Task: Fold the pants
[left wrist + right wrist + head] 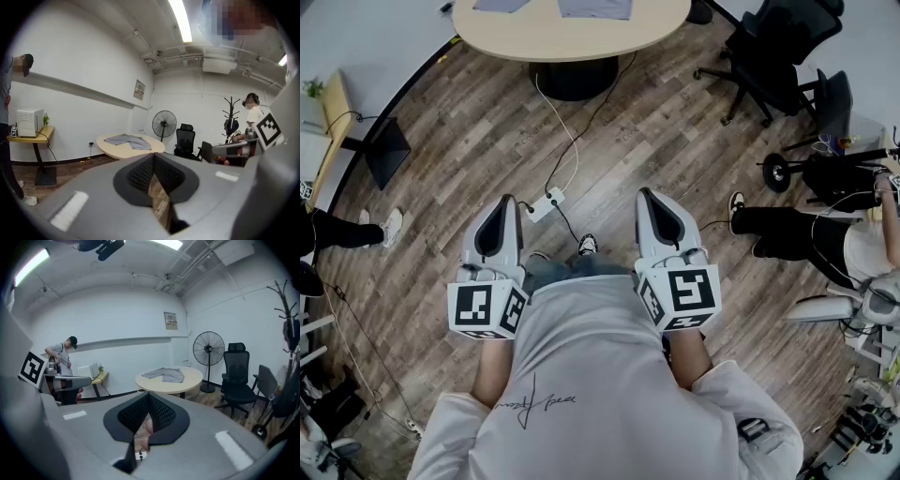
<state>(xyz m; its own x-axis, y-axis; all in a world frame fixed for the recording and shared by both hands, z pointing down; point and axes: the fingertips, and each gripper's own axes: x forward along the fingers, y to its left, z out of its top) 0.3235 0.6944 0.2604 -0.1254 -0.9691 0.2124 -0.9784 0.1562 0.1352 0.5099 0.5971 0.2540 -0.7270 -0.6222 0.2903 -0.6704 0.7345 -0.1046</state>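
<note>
The left tool and right tool are seen closed, nothing gripped, well short of the round surface. The pants are shown spread flat on the surface in the 2 gripper views; the head view cuts them off.

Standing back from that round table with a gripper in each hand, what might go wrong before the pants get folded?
1. A power strip and its cables lie on the floor between the person and the table; stepping forward might snag a foot.
2. The left gripper and right gripper are both shut and empty, so they must open before taking the pants.
</note>
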